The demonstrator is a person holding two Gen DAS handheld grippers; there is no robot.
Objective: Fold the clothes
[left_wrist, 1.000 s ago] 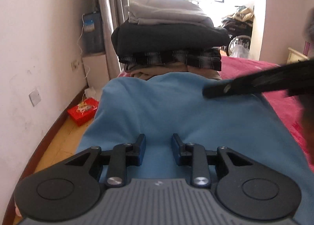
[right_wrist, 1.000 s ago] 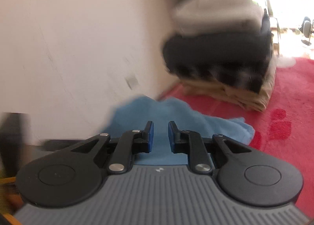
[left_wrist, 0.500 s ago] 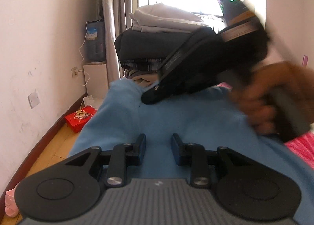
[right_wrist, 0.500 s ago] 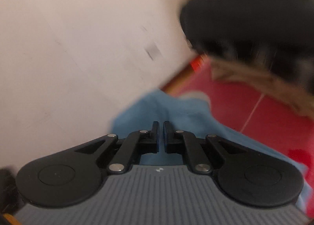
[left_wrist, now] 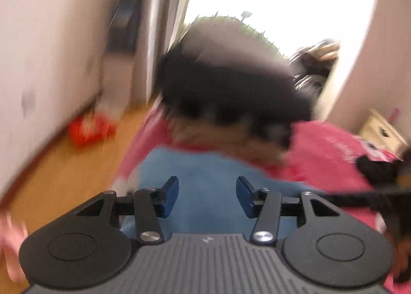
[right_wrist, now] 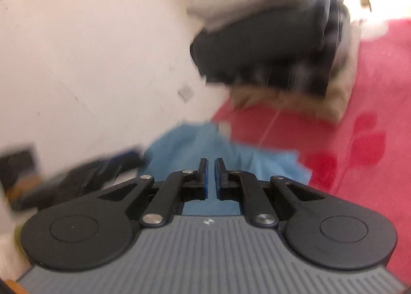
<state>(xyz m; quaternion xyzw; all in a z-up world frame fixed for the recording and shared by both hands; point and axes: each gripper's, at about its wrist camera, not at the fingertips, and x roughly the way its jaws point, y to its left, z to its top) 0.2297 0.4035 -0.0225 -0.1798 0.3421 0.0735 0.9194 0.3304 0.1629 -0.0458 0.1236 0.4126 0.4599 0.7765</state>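
Since half a second ago, the left gripper (left_wrist: 206,196) has spread its jaws wide and swung away from the right gripper (right_wrist: 210,178), which no longer crosses in front of it; only a dark blurred bar of that tool shows at the right edge of the left wrist view. Both views are smeared by motion. The left jaws stand released, well apart, with nothing between them, hovering over the blue garment (left_wrist: 205,165). The right jaws are nearly clenched, with only a thin slit between the pads; blue cloth (right_wrist: 190,140) lies right ahead of and under them, but I cannot tell whether any of it is pinched. The blue garment lies on the red bed cover (right_wrist: 372,88), bunched toward the bed's edge near the white wall (right_wrist: 90,50). Beyond it on the bed sits a stack of folded clothes (left_wrist: 228,91), pale grey on top, then black, then tan at the bottom. A red item (left_wrist: 90,129) lies on the wooden floor (left_wrist: 64,170) by the wall.
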